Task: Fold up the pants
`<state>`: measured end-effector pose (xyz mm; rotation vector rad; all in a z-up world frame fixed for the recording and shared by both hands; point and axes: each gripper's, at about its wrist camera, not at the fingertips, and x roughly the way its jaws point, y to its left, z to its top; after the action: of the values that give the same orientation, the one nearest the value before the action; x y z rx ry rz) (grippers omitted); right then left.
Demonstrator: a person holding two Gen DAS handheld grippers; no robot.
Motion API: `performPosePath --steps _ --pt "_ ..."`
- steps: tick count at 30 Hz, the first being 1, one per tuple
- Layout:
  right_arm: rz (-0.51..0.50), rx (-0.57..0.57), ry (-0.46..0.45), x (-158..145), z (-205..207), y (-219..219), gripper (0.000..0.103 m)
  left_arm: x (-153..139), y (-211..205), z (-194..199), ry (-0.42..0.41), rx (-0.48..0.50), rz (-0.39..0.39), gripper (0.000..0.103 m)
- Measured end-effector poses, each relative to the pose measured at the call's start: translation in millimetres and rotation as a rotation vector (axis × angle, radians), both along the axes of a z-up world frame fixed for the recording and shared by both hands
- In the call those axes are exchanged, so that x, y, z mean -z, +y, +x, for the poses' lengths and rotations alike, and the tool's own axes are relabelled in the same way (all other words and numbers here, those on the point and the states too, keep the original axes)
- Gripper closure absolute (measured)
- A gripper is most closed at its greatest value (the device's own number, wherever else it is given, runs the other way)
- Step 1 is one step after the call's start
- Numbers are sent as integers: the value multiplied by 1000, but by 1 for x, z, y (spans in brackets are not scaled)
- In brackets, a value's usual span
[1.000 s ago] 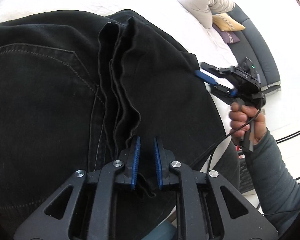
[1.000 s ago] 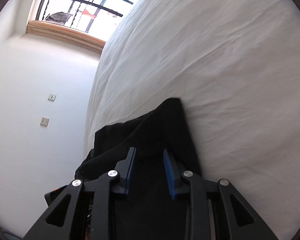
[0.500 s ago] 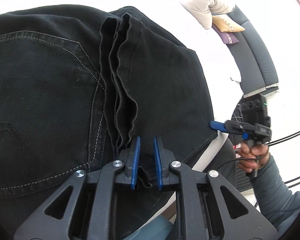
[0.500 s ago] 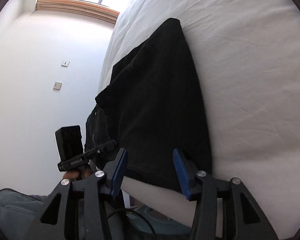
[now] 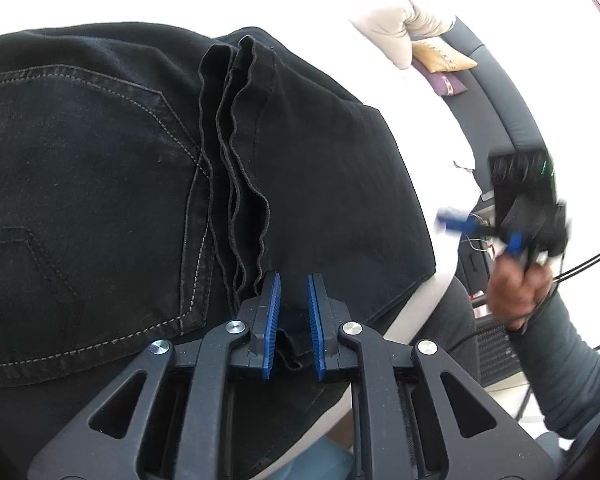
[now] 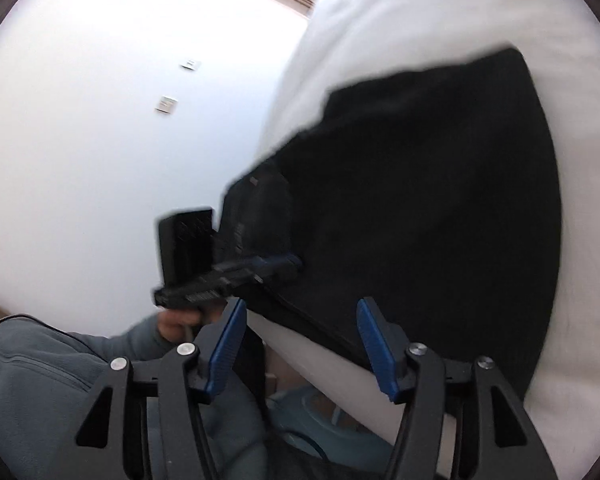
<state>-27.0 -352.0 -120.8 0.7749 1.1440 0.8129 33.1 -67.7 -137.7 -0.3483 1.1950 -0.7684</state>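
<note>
Black jeans (image 5: pixel 99 200) lie folded on a white bed (image 5: pixel 432 120), back pocket showing at the left and the stacked leg hems running up the middle. My left gripper (image 5: pixel 292 312) is shut on the bunched hem edge at the bed's near side; in the right wrist view it (image 6: pixel 293 262) shows side-on at the jeans (image 6: pixel 420 200). My right gripper (image 6: pixel 300 308) is off the cloth, in the air beside the bed edge. Its jaws are opening and nothing is between them. It appears blurred at the right (image 5: pixel 480 232), held by a hand.
A beige pillow (image 5: pixel 400 24), a yellow cushion (image 5: pixel 440 58) and a purple one (image 5: pixel 446 84) lie at the far end by a dark grey padded headboard (image 5: pixel 500 92). Cables (image 5: pixel 588 260) trail at the right. A white wall with switches (image 6: pixel 167 104) is beyond the bed.
My right gripper has come off the jeans' edge, drawn back past the bed's side and risen, jaws widening. The left gripper keeps its hold on the hem.
</note>
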Motion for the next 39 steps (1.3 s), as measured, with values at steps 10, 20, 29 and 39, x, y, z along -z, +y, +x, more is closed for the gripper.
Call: performPosePath --steps 10,20,29,39 --pt "-103 159 178 55 116 41 22 10 6 -4 6 -29 -58 89" --pt "-90 -125 100 33 116 168 21 -55 124 -43 -105 -316 -87 89" --pt "32 -95 97 24 116 177 18 -24 252 -110 128 -762 -138 89" --pt "-2 -80 188 52 108 181 22 16 265 -88 205 -816 -259 89"
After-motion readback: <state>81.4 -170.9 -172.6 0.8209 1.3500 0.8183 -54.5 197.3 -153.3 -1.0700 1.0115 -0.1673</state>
